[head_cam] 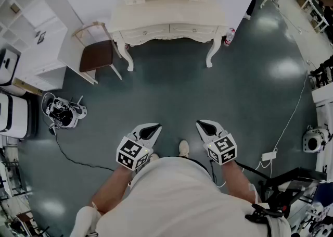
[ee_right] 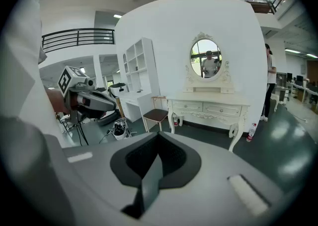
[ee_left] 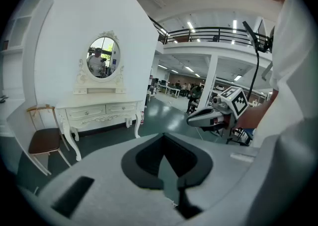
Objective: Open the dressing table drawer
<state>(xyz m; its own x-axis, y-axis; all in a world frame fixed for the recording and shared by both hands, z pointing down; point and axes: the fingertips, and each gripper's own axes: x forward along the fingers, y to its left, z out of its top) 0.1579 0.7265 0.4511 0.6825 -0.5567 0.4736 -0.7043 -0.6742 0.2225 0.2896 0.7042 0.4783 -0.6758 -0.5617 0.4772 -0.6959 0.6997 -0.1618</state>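
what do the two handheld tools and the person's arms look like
Both the left tool and right tool are pale grey tapering shells with a black teardrop-shaped hollow toward the tip. Each carries a white cube with black square markers. The person wears a white top that leaves the forearms bare.

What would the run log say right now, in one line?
stage: not reaching yet | left gripper: shut, empty | right gripper: shut, empty | dressing table: ahead across floor | drawers: closed
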